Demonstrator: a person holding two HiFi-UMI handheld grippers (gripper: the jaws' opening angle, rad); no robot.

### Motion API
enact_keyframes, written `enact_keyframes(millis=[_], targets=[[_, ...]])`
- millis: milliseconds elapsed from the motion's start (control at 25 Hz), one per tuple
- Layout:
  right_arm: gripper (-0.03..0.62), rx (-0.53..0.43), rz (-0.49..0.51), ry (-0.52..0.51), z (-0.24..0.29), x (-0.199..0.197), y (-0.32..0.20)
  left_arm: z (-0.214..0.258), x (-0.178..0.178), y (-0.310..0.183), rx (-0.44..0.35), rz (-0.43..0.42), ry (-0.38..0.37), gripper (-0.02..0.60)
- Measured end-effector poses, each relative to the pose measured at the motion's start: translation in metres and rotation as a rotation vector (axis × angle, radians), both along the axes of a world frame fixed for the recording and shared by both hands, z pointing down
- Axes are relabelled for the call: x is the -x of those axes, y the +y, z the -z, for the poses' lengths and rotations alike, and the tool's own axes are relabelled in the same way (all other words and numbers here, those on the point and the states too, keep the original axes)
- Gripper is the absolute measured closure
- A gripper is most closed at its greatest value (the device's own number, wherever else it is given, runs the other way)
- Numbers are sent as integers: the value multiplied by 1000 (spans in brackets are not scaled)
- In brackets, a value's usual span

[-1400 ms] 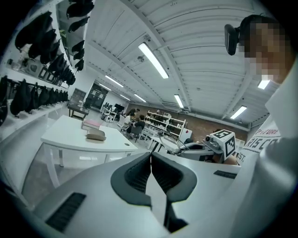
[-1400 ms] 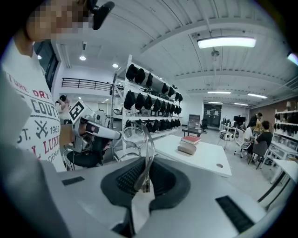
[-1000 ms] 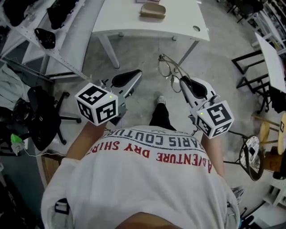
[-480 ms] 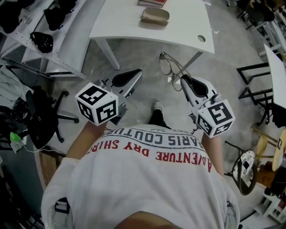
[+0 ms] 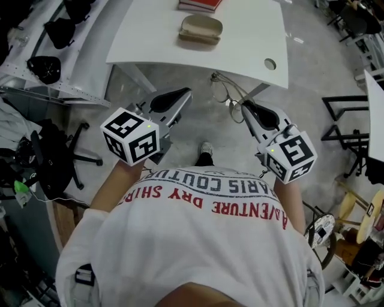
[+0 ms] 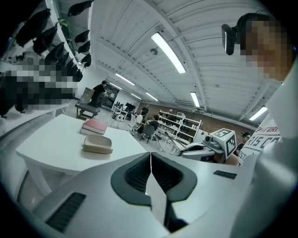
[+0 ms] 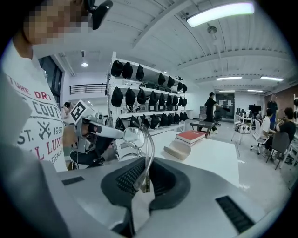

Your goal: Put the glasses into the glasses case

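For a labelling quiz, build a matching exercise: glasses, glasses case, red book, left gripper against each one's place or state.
1 glasses
2 glasses case
3 red book
4 left gripper

A shut, empty
B at the white table's far edge
C clamped in the right gripper
D beige, just in front of the book

Pairs: 1-C, 2-D, 3-B, 4-A
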State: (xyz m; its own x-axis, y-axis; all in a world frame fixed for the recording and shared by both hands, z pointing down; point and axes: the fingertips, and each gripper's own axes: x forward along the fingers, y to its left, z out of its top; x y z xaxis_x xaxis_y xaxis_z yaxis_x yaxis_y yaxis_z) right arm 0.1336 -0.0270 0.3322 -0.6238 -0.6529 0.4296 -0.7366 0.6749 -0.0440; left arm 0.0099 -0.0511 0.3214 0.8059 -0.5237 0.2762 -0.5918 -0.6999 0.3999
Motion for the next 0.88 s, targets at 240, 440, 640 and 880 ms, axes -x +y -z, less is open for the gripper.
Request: enact_keyframes(millis=[240,440,640,880], targets=[[556,15,40,9,-11,-24,-40,-8,-31,-38,13,21,-15,552],[556,26,85,28,-19,-35,-61,-10,-47,-61,13,44,-32,552],[556,20,96,32,-19,-51,-72,-7,-61,-71,6,62,-33,552],[556,19,91,28,-20,-54,-84,-10,-63,-77,8,67,-40,552]])
